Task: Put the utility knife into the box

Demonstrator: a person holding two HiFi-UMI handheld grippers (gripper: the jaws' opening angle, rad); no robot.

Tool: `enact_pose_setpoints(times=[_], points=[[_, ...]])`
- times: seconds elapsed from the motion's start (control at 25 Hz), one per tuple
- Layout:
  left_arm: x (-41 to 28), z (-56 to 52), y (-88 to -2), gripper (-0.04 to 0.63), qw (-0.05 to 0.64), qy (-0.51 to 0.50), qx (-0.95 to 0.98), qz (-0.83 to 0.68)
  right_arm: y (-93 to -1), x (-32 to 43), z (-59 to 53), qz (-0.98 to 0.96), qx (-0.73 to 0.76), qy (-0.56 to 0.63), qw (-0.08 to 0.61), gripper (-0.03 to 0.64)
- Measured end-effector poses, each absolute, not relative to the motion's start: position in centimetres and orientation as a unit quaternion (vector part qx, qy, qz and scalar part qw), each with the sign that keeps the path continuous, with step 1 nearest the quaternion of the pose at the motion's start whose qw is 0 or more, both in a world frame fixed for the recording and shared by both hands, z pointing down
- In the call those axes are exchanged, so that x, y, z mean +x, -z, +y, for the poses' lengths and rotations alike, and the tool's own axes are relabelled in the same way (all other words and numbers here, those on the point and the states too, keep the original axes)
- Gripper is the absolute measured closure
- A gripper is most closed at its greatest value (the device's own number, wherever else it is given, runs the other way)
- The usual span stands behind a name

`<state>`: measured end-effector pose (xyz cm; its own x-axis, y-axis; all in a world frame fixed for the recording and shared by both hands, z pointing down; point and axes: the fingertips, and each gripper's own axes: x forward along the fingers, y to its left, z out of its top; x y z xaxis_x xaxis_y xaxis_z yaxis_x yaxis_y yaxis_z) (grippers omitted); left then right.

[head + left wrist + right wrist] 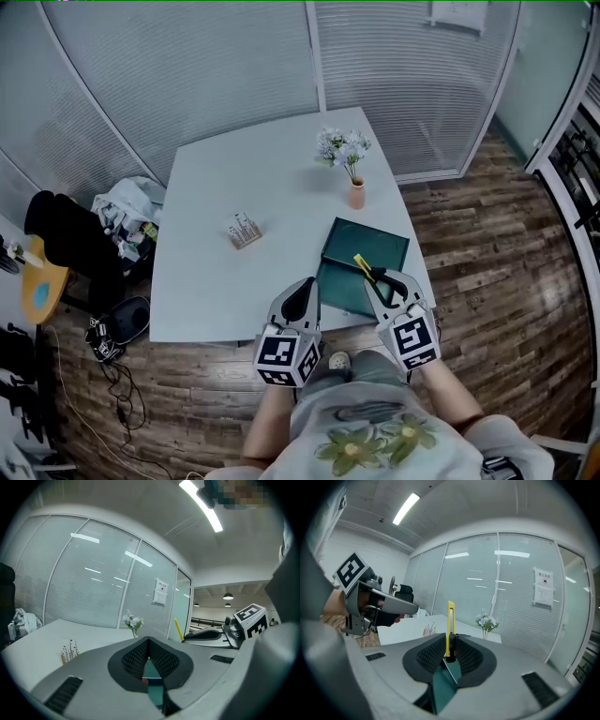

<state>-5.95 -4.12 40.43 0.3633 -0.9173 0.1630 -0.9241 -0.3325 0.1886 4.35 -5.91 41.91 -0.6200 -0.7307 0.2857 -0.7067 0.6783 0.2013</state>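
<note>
Right claw (380,279) grips the utility knife (450,620) over the green box (375,242) for dropping in (left claw (149,641) closed, empty).

an office: slatted glass partition walls (234,66) across the top, a black swivel chair (405,591) at middle left.

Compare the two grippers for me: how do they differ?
The right gripper is shut on a yellow knife; the left gripper is shut on nothing. The right gripper is above the green box; the left gripper is at the box's left edge. Both point away from the person.
</note>
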Motion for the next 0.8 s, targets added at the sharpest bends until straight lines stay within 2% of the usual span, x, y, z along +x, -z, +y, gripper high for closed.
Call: enact_pose_setpoints(times=[0.8], points=[[-6.4,-7.3,-44.7,0.595,0.163,-0.033,0.812,-0.56,-46.1,3.6,-8.9,-0.904,0.36,0.04,0.226,0.546]])
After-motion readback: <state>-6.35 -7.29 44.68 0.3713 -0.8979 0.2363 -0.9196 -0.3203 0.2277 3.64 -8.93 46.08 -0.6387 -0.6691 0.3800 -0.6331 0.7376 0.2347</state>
